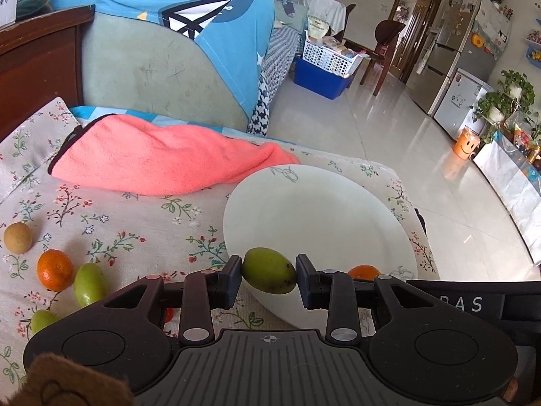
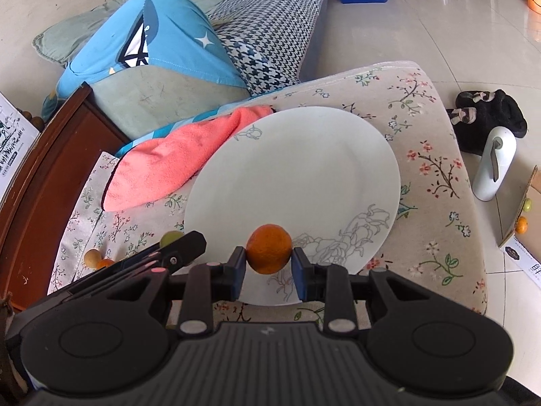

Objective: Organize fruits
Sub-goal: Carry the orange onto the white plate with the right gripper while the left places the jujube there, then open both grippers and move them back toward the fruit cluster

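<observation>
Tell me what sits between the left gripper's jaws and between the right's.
Left wrist view: a green fruit clamped in the left gripper. Right wrist view: an orange clamped in the right gripper.

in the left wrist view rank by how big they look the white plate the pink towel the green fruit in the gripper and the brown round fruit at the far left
1. pink towel and white plate: too close to rank.
2. green fruit in the left gripper; it is nearest the camera, so it may look oversized.
3. brown round fruit.

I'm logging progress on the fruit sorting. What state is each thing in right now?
Left gripper: shut on a green fruit.
Right gripper: shut on an orange.
Plate: nothing lying on it yet.
Pink towel: crumpled, touching the plate's rim.
</observation>
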A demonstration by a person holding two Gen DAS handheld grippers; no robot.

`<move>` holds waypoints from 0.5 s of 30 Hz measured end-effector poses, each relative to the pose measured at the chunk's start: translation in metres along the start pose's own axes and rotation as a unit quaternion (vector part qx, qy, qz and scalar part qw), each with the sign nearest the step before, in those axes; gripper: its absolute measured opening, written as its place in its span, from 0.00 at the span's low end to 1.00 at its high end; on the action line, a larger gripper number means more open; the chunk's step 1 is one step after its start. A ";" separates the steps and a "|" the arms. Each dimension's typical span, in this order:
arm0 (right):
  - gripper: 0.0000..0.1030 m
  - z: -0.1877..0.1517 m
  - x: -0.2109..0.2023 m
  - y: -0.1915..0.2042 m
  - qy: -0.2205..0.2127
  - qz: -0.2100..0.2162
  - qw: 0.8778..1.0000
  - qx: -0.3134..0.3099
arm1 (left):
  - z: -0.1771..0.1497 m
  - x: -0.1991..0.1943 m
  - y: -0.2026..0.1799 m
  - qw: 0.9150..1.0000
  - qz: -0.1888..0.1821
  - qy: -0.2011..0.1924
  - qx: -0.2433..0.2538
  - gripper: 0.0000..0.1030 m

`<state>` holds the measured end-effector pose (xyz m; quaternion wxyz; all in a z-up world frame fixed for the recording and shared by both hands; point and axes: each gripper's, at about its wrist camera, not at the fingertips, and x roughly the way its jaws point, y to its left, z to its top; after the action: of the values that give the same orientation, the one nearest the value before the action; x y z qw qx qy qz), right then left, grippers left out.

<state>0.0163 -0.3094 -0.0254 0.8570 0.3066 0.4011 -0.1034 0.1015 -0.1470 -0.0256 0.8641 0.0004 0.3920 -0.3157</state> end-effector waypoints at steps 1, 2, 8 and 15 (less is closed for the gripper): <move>0.31 0.000 0.000 -0.002 0.000 0.002 1.000 0.005 | 0.000 0.000 0.000 1.000 0.001 -0.003 -0.001 0.32; 0.31 0.000 0.001 -0.003 -0.001 0.003 1.000 0.007 | 0.000 0.000 -0.001 1.000 0.001 -0.005 -0.001 0.32; 0.31 0.001 -0.002 -0.005 -0.008 0.003 1.000 0.011 | 0.003 -0.006 0.000 1.000 0.005 -0.012 -0.010 0.41; 0.31 0.001 -0.006 -0.002 -0.012 0.013 1.000 0.001 | 0.009 -0.022 0.004 0.999 0.028 -0.019 -0.024 0.54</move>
<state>0.0127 -0.3117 -0.0213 0.8630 0.3111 0.3863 -0.0961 0.0992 -0.1338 -0.0052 0.8794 -0.0154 0.3831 -0.2823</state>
